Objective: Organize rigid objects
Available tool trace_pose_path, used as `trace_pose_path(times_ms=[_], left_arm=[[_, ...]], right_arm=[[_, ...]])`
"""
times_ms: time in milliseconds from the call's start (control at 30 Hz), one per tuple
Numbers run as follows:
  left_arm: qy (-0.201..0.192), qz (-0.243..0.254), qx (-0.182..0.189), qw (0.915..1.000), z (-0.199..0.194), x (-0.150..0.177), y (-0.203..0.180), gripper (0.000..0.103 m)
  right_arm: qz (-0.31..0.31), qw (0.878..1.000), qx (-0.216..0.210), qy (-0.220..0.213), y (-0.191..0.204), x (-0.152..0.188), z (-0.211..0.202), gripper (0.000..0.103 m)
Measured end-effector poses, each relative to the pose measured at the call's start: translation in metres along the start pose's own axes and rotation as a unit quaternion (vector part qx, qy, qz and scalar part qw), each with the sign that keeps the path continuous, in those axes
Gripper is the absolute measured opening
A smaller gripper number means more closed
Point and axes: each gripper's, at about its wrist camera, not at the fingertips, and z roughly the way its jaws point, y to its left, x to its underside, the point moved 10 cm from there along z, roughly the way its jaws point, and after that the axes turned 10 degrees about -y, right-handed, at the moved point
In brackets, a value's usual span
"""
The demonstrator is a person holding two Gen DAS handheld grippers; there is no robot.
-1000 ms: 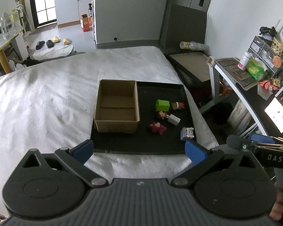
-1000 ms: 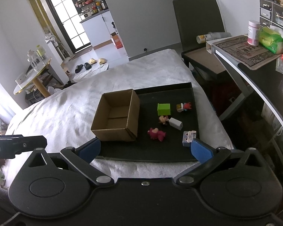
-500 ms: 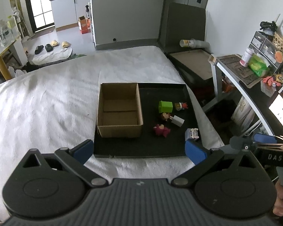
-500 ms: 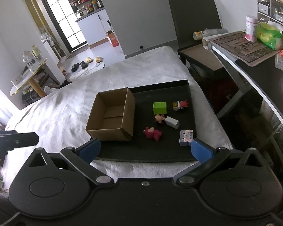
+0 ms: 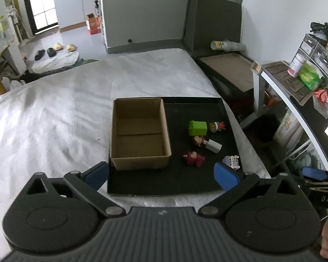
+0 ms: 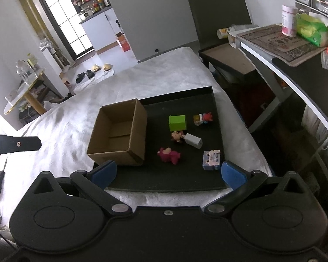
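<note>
Both the left gripper (image 5: 161, 174) and right gripper (image 6: 167, 171) hang wide and empty over the tray's (image 6: 164, 181) near edge; the green block (image 6: 177, 122) looks light, stiff, best pinched across flat sides.

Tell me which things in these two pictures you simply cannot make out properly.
- Small light-blue toy: left wrist view, its near side is covered by the left gripper's blue pad.
- Brown figure beside the white charger: both views, too small to identify.
- Cardboard box: right wrist view, the near wall hides part of its floor.
- Right gripper: its body blocks the tray's near edge.
</note>
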Motion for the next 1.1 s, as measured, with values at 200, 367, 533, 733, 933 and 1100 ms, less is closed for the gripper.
trace_pose_path(times_ms=[200,367,533,733,933,1100], left_arm=[[-0.008,0.004,-0.006,0.9999,0.026,-0.01,0.009,0.102],[-0.014,-0.005,-0.002,0.9999,0.045,-0.016,0.02,0.102],[-0.012,-0.006,0.016,0.9998,0.066,-0.017,0.028,0.102],[-0.002,-0.035,0.012,0.9993,0.096,-0.01,0.047,0.101],[0.006,-0.059,0.001,0.9982,0.115,-0.007,0.072,0.1],[0.008,-0.077,-0.01,0.9969,0.13,-0.002,0.091,0.1]], right_arm=[[0.002,1.0,0.006,0.0,-0.007,0.001,0.012,0.103],[0.007,1.0,0.009,0.002,-0.01,0.003,0.025,0.103],[0.016,1.0,0.016,0.002,-0.014,0.004,0.04,0.103],[0.035,0.999,0.025,0.005,-0.022,0.005,0.061,0.103],[0.051,0.998,0.04,0.01,-0.035,0.01,0.08,0.102],[0.075,0.996,0.042,0.029,-0.044,0.018,0.102,0.099]])
